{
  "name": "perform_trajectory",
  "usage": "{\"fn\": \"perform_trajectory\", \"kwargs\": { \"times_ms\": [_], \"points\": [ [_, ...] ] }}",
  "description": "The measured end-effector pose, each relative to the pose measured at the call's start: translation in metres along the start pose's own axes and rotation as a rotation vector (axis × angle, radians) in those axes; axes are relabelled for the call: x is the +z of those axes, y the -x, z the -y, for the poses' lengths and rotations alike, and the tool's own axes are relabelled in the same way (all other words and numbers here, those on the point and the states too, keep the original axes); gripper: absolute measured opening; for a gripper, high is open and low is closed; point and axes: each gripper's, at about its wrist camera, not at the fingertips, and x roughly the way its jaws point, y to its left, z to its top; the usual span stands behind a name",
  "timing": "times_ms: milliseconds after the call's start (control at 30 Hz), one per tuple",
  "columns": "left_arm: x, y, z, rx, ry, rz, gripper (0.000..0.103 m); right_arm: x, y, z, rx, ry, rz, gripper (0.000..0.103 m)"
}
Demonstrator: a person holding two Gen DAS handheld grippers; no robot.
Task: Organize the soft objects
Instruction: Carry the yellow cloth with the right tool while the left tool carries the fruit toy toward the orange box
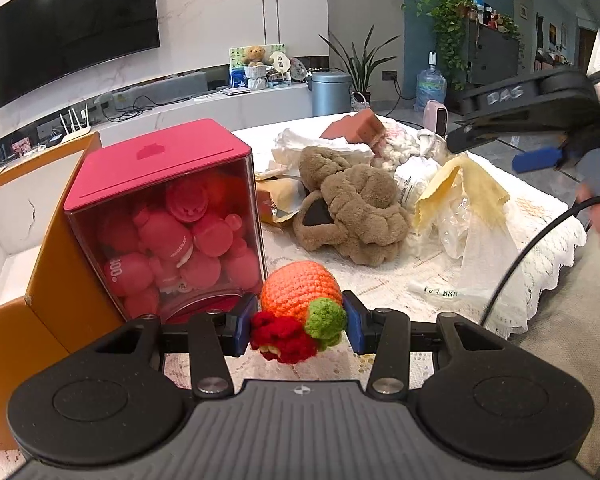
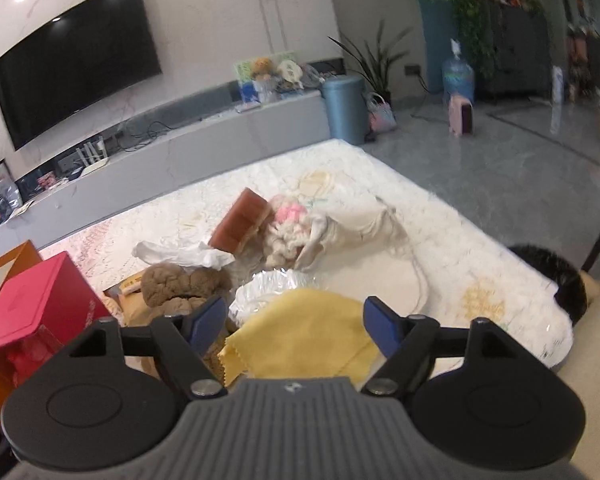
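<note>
L gripper point(image 1: 299, 326) clamps crochet toy point(image 1: 298, 312) lower centre, prob for sorting; R gripper point(image 2: 296, 326) jaws wide, empty, above yellow cloth point(image 2: 300, 344).

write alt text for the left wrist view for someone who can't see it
The left gripper clamps an orange crochet toy with red and green trim just above a lace-covered table. A red-lidded clear box of red toys stands to its left; behind lie a brown plush and a yellow cloth.
</note>
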Motion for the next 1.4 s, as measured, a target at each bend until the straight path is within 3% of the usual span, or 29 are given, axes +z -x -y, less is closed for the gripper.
{"fn": "perform_trajectory", "kwargs": {
  "times_ms": [267, 333, 367, 467, 533, 633, 933, 1200, 1400],
  "points": [
    [0.0, -0.007, -0.003, 0.001, 0.031, -0.033, 0.052, -0.012, -0.032, -0.02, -0.084, 0.071, -0.066, 0.084],
    [0.0, -0.007, -0.003, -0.003, 0.02, -0.033, 0.052, -0.013, -0.033, -0.021, -0.116, 0.091, -0.056, 0.078],
    [0.0, -0.006, -0.003, 0.001, 0.011, -0.028, 0.052, -0.012, -0.032, -0.021, -0.123, 0.1, -0.045, 0.074],
    [-0.001, -0.005, -0.004, 0.002, 0.008, -0.023, 0.052, -0.008, -0.027, -0.017, -0.123, 0.119, -0.028, 0.041],
    [0.0, -0.005, -0.005, -0.002, 0.019, -0.022, 0.052, -0.006, -0.027, -0.012, -0.104, 0.094, -0.053, 0.008],
    [0.002, -0.001, -0.005, -0.005, 0.021, -0.009, 0.052, -0.002, -0.02, 0.0, -0.038, 0.012, -0.054, 0.0],
    [0.007, 0.003, -0.006, 0.008, 0.025, 0.007, 0.052, 0.015, 0.021, 0.01, 0.007, 0.001, 0.065, 0.0],
    [0.01, 0.009, -0.002, 0.015, 0.023, 0.014, 0.052, 0.018, 0.033, 0.03, 0.033, -0.091, 0.103, 0.0],
    [0.015, 0.014, 0.001, 0.008, 0.021, 0.036, 0.052, 0.025, 0.06, 0.036, 0.097, -0.108, 0.185, 0.0]
  ]
}}
